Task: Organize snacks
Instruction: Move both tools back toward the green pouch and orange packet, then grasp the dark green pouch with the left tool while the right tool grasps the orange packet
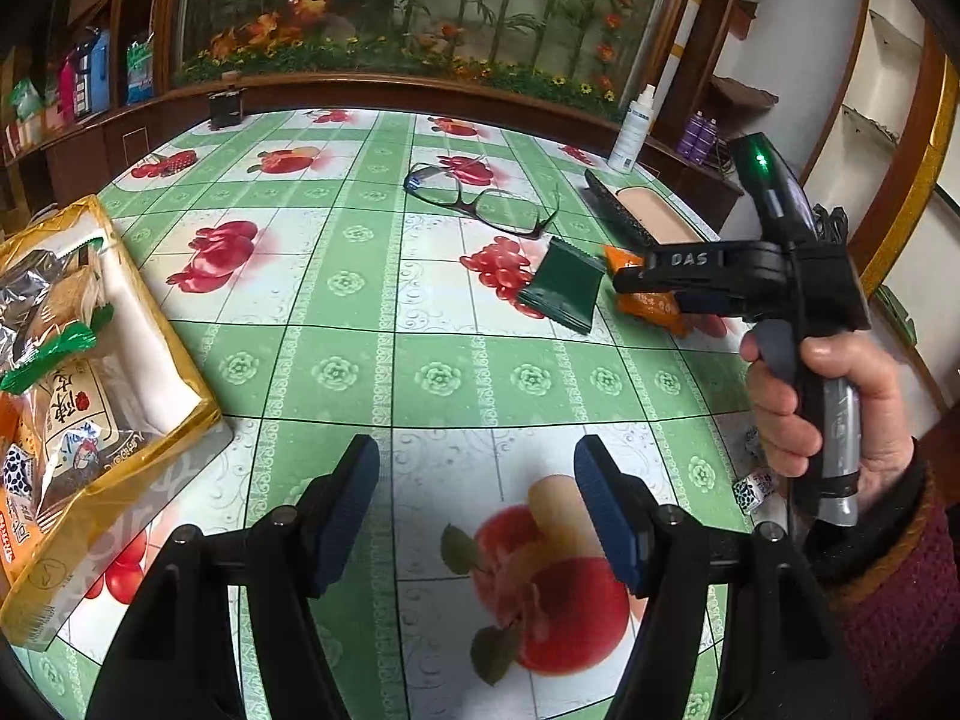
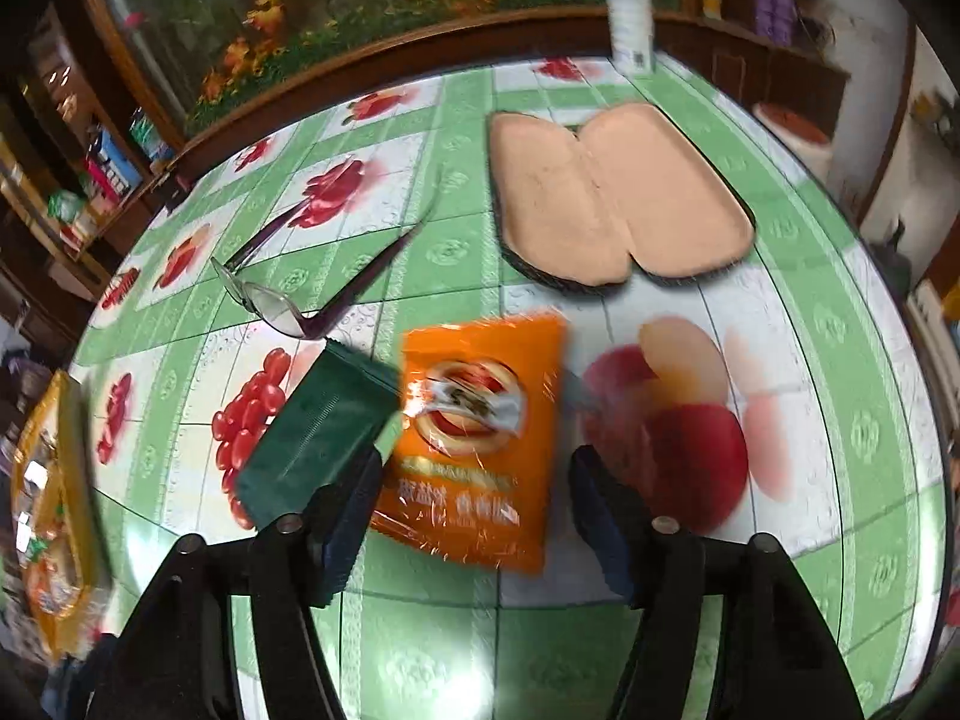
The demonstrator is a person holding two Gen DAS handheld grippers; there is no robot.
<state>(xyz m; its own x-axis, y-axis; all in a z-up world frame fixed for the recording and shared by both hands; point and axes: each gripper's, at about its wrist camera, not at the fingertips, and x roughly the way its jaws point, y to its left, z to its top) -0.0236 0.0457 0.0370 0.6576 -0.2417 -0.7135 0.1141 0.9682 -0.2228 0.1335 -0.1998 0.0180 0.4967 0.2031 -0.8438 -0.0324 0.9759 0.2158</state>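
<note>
Though blurred, orange packet point(image 2: 480, 444) looks unclamped

Bright even light; right view motion-blurred; glare patch on tablecloth point(image 2: 420, 669); fisheye-bent edges.

An orange snack packet point(image 2: 480, 444) lies flat on the tablecloth at the centre of the right wrist view, printed face up, its clear wrap glinting. Touching its edge at 9 o'clock lies a dark green packet point(image 2: 315, 435), flat, tilted, with serrated ends. In the left wrist view, at 9 o'clock, a gold-rimmed box point(image 1: 120, 420) holds assorted wrapped snacks. At 4 o'clock lies a small blue-and-white patterned candy point(image 1: 753, 489).
</note>
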